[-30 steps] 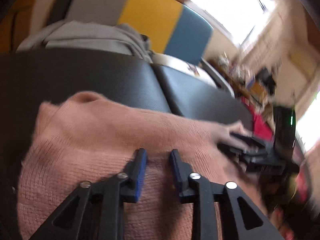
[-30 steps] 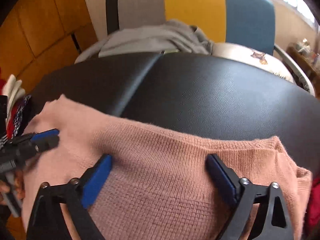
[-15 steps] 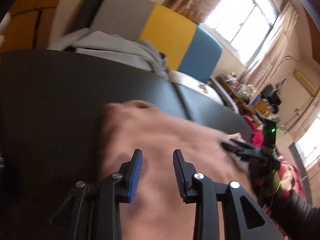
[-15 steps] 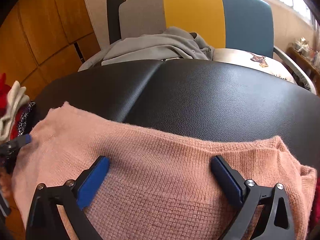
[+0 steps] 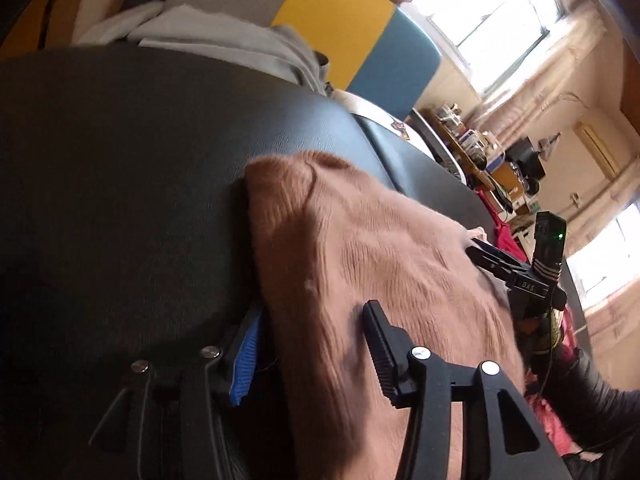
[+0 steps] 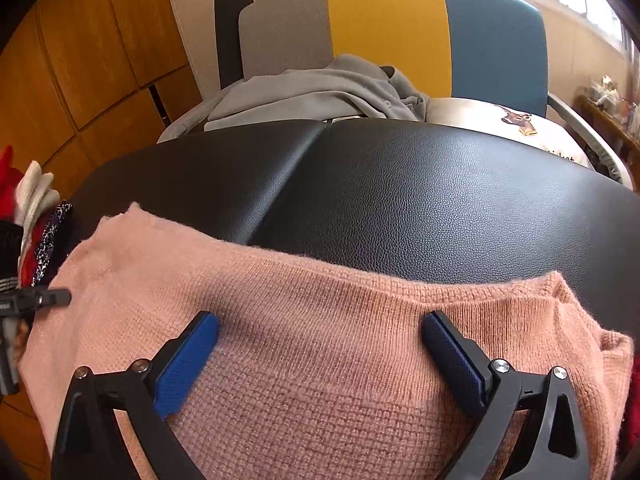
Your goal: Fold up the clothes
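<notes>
Left gripper (image 5: 312, 344), jaws just widened, now straddling the left edge of the pink sweater (image 6: 320, 340) without pinching; right gripper (image 6: 320, 356) spread wide above it, holding nothing; probably lining up the next fold.

So the sweater (image 6: 320, 340) is lying flat on the near part of the worktop (image 6: 440, 200), with bare worktop behind it. Right tongs (image 6: 320, 360) sit over the sweater's middle, left tongs (image 5: 308, 344) straddle its left edge, one finger off the knit and one over it. Behind the worktop there's a chair (image 6: 400, 28) with a heap of clothing (image 6: 320, 92) on the seat, cushion (image 6: 500, 124) to the right of that. More clothes (image 6: 36, 216) piled off the worktop's left end.
</notes>
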`<state>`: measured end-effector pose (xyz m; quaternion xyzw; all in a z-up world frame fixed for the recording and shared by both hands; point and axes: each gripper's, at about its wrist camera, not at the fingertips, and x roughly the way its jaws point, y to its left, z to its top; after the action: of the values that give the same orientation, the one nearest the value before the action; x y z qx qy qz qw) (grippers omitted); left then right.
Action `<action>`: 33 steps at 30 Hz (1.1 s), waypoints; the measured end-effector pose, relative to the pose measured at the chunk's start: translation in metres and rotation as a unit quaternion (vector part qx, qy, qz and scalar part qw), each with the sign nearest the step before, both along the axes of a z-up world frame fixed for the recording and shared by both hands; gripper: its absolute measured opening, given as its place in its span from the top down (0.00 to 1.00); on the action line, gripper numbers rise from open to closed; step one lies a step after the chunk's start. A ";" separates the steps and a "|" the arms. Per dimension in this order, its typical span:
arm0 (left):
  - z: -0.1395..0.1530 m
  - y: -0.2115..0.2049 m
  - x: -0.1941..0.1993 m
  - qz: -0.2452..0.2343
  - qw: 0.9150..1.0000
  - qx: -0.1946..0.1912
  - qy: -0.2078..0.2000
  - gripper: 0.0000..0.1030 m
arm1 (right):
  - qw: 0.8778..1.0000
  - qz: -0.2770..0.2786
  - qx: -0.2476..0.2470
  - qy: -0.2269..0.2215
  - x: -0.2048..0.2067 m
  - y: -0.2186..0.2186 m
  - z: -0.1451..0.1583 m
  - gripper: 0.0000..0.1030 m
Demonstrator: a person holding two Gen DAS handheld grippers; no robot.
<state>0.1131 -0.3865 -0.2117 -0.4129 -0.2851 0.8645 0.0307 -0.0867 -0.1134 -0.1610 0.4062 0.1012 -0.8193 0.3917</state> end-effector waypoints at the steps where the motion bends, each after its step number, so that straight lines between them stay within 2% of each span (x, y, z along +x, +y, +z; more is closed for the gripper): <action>1: 0.000 -0.001 -0.003 -0.005 1.000 0.001 0.001 0.51 | 1.000 0.000 -0.001 0.000 0.000 0.000 0.000 0.00; 3: -0.002 -0.006 -0.008 -0.012 1.000 0.014 0.005 0.51 | 1.000 0.000 -0.002 -0.001 0.000 0.001 0.000 0.00; 6: -0.008 -0.015 -0.014 -0.018 0.997 0.074 0.016 0.54 | 1.000 0.001 -0.005 -0.001 -0.001 0.002 0.000 0.00; 8: -0.014 -0.018 -0.024 -0.027 0.994 0.103 0.011 0.76 | 1.000 0.003 -0.010 -0.005 -0.002 0.003 -0.001 0.00; 9: -0.017 -0.018 -0.025 -0.024 0.994 0.110 0.010 0.77 | 1.000 0.003 -0.013 -0.007 -0.003 0.004 -0.001 0.00; 12: -0.009 -0.013 -0.023 -0.011 0.995 0.103 0.013 0.82 | 1.000 0.004 -0.016 -0.009 -0.004 0.005 -0.001 0.00; 18: 0.025 -0.020 -0.004 0.017 0.990 0.128 0.054 0.84 | 0.999 0.015 -0.017 -0.022 -0.008 0.006 0.001 0.00; 21: 0.044 -0.019 0.002 0.014 0.991 0.120 0.055 0.84 | 0.994 0.085 -0.033 -0.063 -0.005 0.017 0.016 0.00; 24: 0.065 -0.021 0.008 0.017 0.992 0.113 0.057 0.84 | 0.983 0.165 -0.012 -0.075 0.011 0.046 0.041 0.00; 28: 0.090 -0.026 0.010 0.028 0.993 0.101 0.050 0.84 | 0.969 0.223 0.031 -0.104 0.025 0.088 0.055 0.00; 30: 0.103 -0.028 0.010 0.034 0.993 0.098 0.047 0.84 | 0.964 0.237 0.057 -0.111 0.029 0.103 0.053 0.00; 33: 0.124 -0.023 0.010 0.039 0.993 0.098 0.043 0.84 | 0.957 0.256 0.069 -0.119 0.031 0.106 0.044 0.00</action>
<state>0.1229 -0.4091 -0.0880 -0.3590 -0.3829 0.8497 0.0500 -0.0561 -0.0075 -0.1166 0.4873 0.2109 -0.6280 0.5688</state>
